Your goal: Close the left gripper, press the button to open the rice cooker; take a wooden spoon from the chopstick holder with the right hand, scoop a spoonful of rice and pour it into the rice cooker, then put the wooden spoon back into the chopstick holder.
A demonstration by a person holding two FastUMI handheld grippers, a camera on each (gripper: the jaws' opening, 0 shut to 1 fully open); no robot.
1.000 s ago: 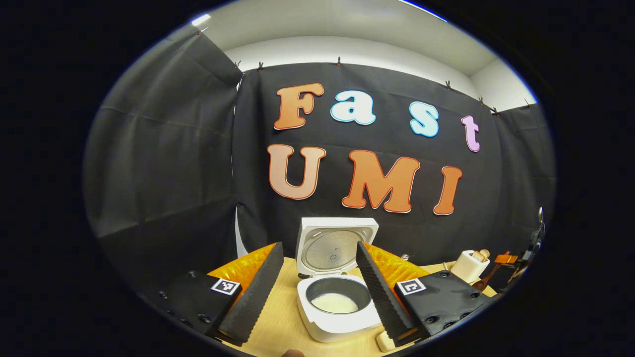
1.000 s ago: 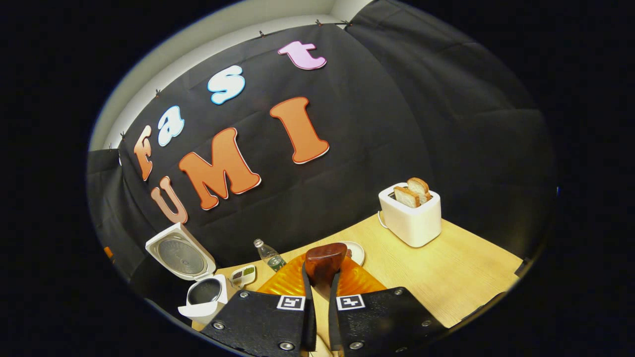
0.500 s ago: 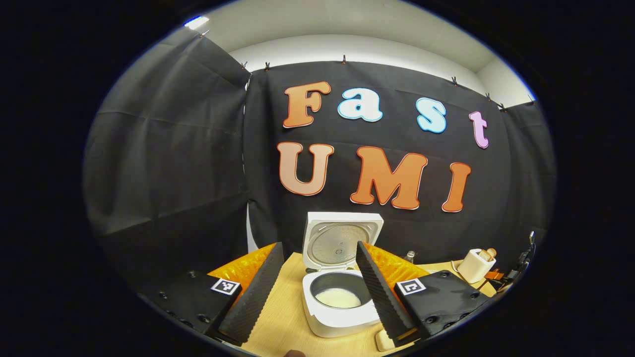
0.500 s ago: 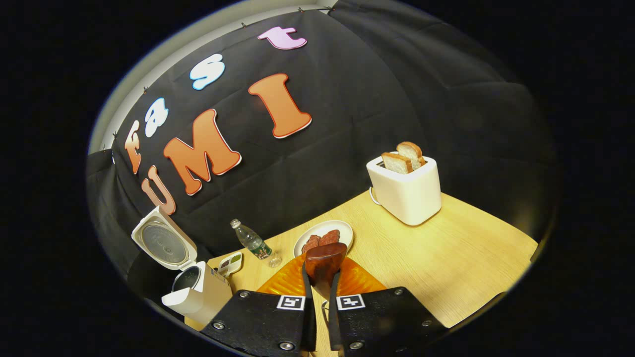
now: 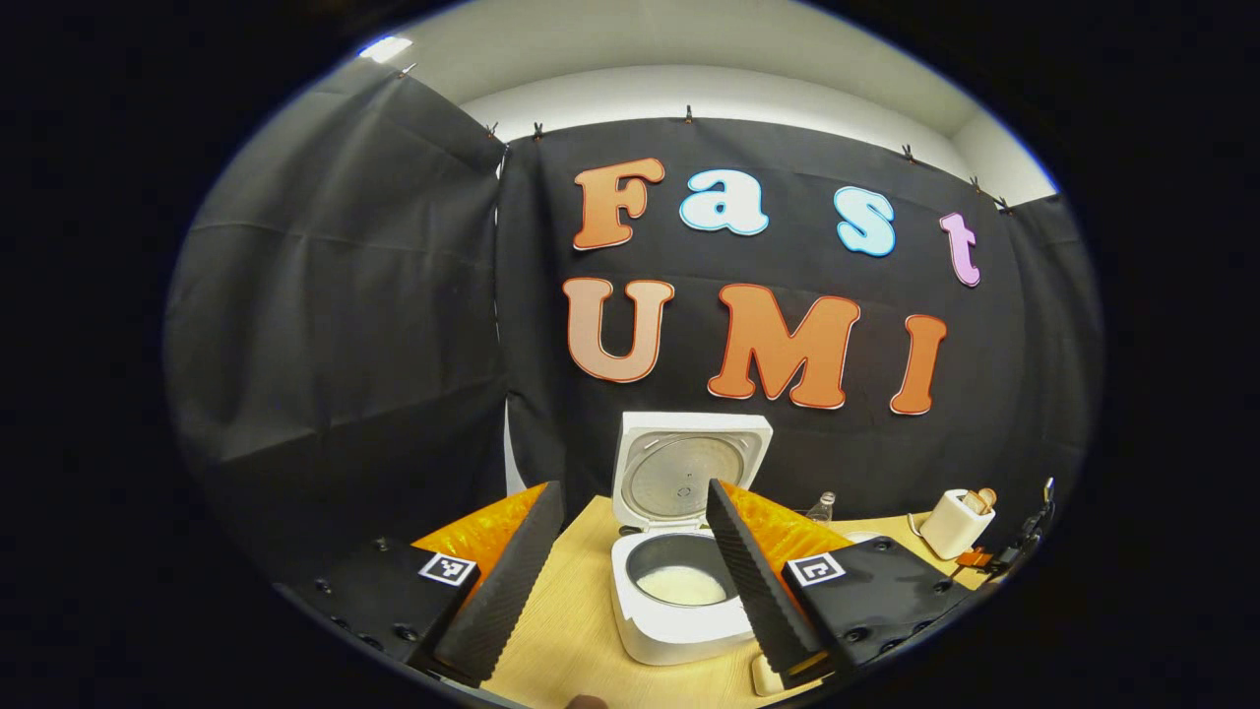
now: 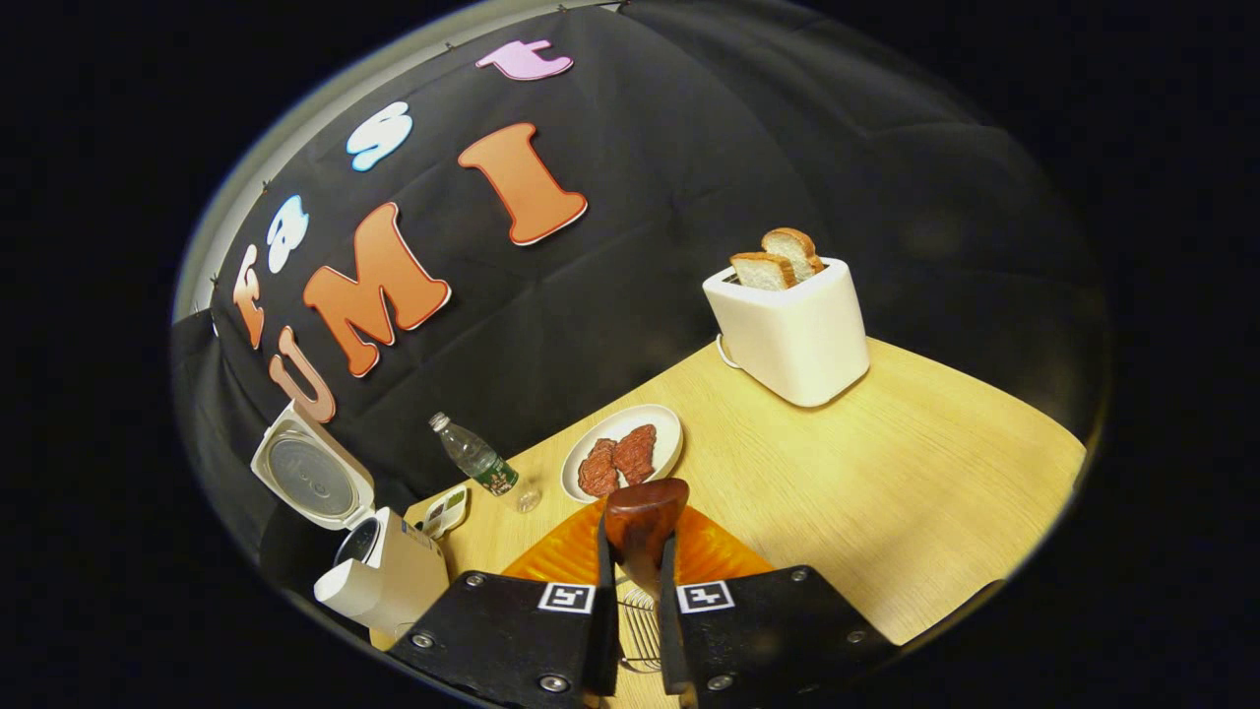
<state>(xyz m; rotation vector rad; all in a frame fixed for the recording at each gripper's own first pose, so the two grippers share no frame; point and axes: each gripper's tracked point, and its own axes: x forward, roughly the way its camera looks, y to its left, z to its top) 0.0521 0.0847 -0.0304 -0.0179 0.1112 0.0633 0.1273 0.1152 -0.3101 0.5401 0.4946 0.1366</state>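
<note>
The white rice cooker (image 5: 679, 630) stands open on the wooden table, lid (image 5: 689, 473) raised, with rice in its dark pot (image 5: 681, 585). My left gripper (image 5: 631, 487) is open, its fingers framing the cooker with nothing between them. In the right gripper view, my right gripper (image 6: 638, 540) is shut on the handle of the dark wooden spoon (image 6: 645, 512), whose bowl sticks up past the fingertips. The wire chopstick holder (image 6: 640, 630) shows just below, between the fingers. The open rice cooker (image 6: 389, 581) sits far left.
A plate (image 6: 661, 425) with meat slices, a small bottle (image 6: 472, 460) and a small condiment dish (image 6: 448, 507) lie ahead of the right gripper. A white toaster (image 6: 787, 330) holding bread stands at the back right; the toaster (image 5: 953, 522) also appears at the far right of the left gripper view.
The right gripper, still holding the spoon, has tipped down toward the table; the plate and the wire holder have come into view. The left gripper has drifted slightly and stays open.
</note>
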